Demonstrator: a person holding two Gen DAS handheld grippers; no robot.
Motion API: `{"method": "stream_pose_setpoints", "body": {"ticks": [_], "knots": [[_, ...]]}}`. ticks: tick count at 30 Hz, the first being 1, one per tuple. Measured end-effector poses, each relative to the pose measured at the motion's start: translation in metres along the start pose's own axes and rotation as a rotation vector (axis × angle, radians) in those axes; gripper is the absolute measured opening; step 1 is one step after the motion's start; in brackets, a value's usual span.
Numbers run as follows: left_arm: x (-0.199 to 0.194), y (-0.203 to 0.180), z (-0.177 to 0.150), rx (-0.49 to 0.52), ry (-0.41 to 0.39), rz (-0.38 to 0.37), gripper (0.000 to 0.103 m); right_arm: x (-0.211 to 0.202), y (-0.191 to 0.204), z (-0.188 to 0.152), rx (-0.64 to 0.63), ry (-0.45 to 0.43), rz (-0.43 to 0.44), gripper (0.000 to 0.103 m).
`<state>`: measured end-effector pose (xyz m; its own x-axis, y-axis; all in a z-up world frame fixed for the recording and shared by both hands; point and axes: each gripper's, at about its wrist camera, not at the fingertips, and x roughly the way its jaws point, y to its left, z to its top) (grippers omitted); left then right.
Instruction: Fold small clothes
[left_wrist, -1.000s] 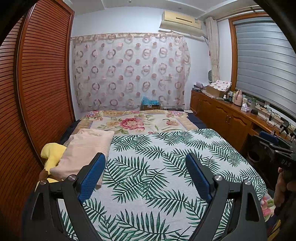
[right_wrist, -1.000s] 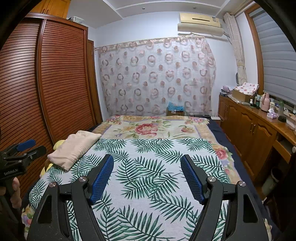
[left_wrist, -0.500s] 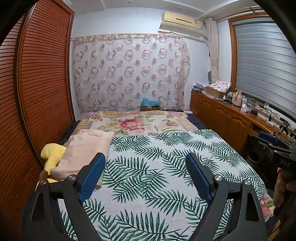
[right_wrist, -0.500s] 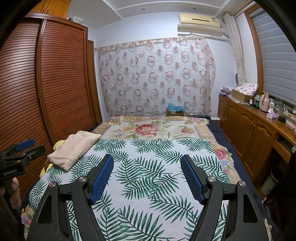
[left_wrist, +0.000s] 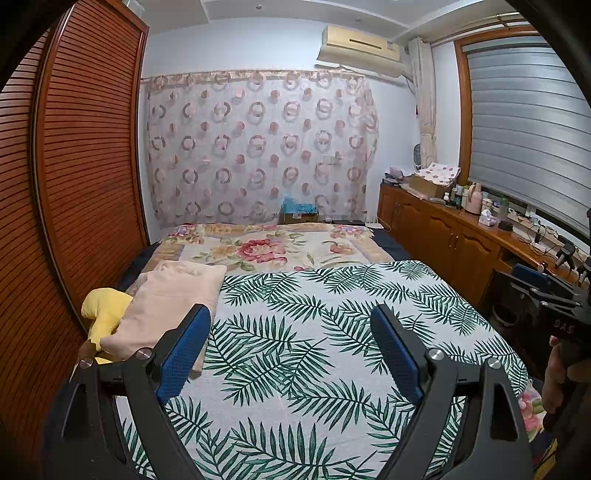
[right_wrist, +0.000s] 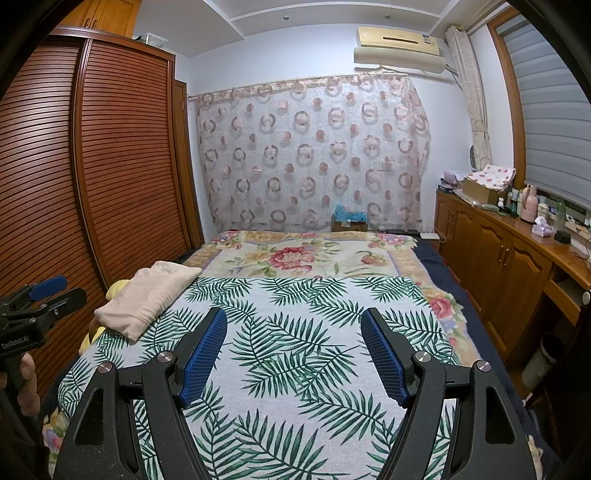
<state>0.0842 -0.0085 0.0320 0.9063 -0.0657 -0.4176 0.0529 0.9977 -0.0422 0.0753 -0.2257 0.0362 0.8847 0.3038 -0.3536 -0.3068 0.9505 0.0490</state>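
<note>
A beige folded garment (left_wrist: 168, 299) lies at the left edge of the bed on the palm-leaf sheet (left_wrist: 295, 332), with a yellow piece (left_wrist: 103, 310) beside it. It also shows in the right wrist view (right_wrist: 147, 295). My left gripper (left_wrist: 290, 325) is open and empty above the sheet, to the right of the beige garment. My right gripper (right_wrist: 293, 328) is open and empty above the middle of the sheet (right_wrist: 295, 350). Each gripper shows at the edge of the other's view: the right one (left_wrist: 546, 295), the left one (right_wrist: 37, 299).
A floral blanket (left_wrist: 266, 247) covers the far half of the bed. A louvred wooden wardrobe (left_wrist: 74, 184) stands close along the left. A wooden cabinet (right_wrist: 509, 258) with bottles and boxes runs along the right. A curtain (right_wrist: 314, 155) hangs behind the bed.
</note>
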Motion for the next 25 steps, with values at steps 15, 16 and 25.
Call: {"method": "stream_pose_setpoints", "body": {"ticks": [15, 16, 25], "knots": [[0.0001, 0.0003, -0.0024, 0.000, -0.002, -0.001, 0.089, 0.0009, -0.0013, -0.0017, 0.000, -0.001, 0.001, 0.077], [0.0001, 0.0003, -0.0023, 0.001, -0.002, -0.001, 0.089, 0.0007, -0.0014, -0.0017, 0.000, -0.002, 0.001, 0.077], [-0.0011, -0.0003, -0.0012, 0.001, -0.004, 0.000, 0.089, 0.0011, -0.0024, -0.0016, -0.002, -0.003, 0.001, 0.077]]}}
